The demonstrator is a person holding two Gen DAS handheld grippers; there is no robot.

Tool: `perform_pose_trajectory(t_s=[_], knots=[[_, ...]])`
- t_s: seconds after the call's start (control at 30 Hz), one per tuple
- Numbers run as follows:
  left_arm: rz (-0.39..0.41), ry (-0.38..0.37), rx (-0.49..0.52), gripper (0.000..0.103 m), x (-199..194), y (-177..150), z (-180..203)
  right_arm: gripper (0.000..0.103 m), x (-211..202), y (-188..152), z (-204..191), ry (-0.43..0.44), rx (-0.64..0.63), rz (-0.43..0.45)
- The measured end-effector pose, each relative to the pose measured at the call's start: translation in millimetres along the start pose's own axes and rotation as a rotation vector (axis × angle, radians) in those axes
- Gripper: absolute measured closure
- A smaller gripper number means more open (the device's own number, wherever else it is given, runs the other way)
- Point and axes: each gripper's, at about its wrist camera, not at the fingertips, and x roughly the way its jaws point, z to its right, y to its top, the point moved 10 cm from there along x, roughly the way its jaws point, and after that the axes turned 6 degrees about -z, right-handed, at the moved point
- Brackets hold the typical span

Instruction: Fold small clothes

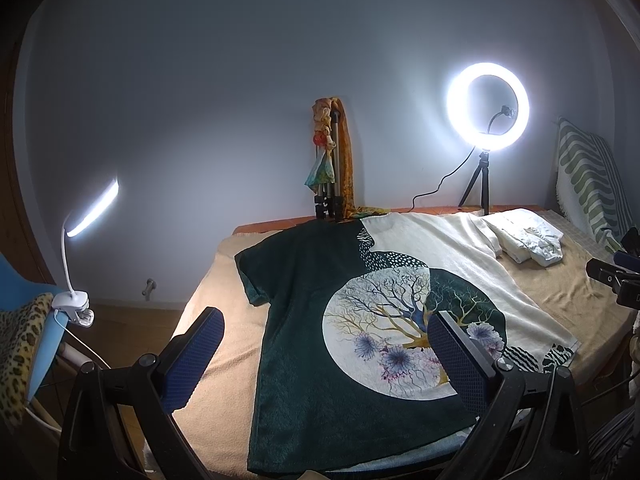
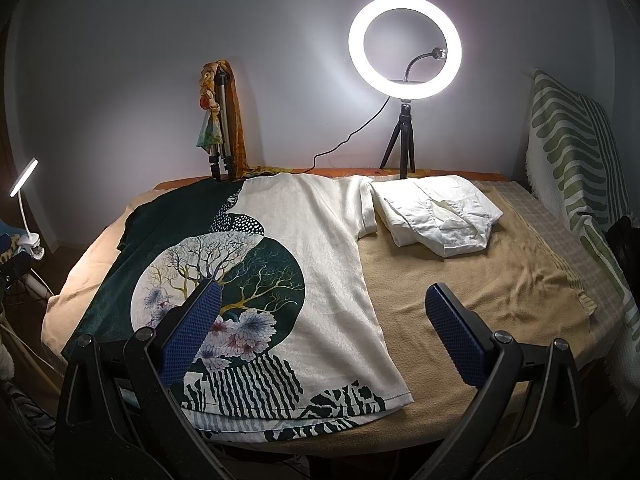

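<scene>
readable text: none is found | t-shirt (image 2: 256, 272): only a printed tree-and-flower picture and stripes are carried, no lettering | ring light (image 2: 405, 47): no brand mark is made out

Dim room, sharp at centre, lit by a glaring ring light (image 2: 405, 47) at upper right and a clip lamp (image 1: 94, 209) at left, with fisheye bending and dark vignetting at the frame edges.
</scene>
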Motion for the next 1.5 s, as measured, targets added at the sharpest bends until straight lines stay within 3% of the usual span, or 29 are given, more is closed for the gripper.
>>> perform_pose_trajectory(t_s=[0.53,0.67,0.77,0.87,0.97,1.23,1.3,1.5], knots=[[-0.01,0.01,-0.016,0.0,3,-9,-8,0.0,4,2,-10,0.023,-0.001,-0.001],[-0.04,-0.004,-0.057,0.002,7,-18,-17,0.0,9,8,-18,0.07,0.011,-0.002],[-0.045,0.033,-0.079,0.005,9,-26,-29,0.0,14,15,-31,0.122,0.006,-0.002],[-0.044,0.064,-0.089,0.008,11,-36,-41,0.0,20,24,-49,0.15,-0.027,-0.007],[-0.065,0.048,-0.141,0.012,15,-50,-55,0.0,27,35,-70,0.173,-0.063,-0.005],[-0.187,0.019,-0.302,0.03,38,-97,-88,0.0,63,68,-152,0.386,-0.083,-0.113],[-0.225,-0.002,-0.338,0.036,44,-111,-89,0.0,71,77,-173,0.41,-0.099,-0.121],[-0.307,-0.035,-0.416,0.04,61,-144,-90,0.003,89,106,-237,0.459,-0.169,-0.162]])
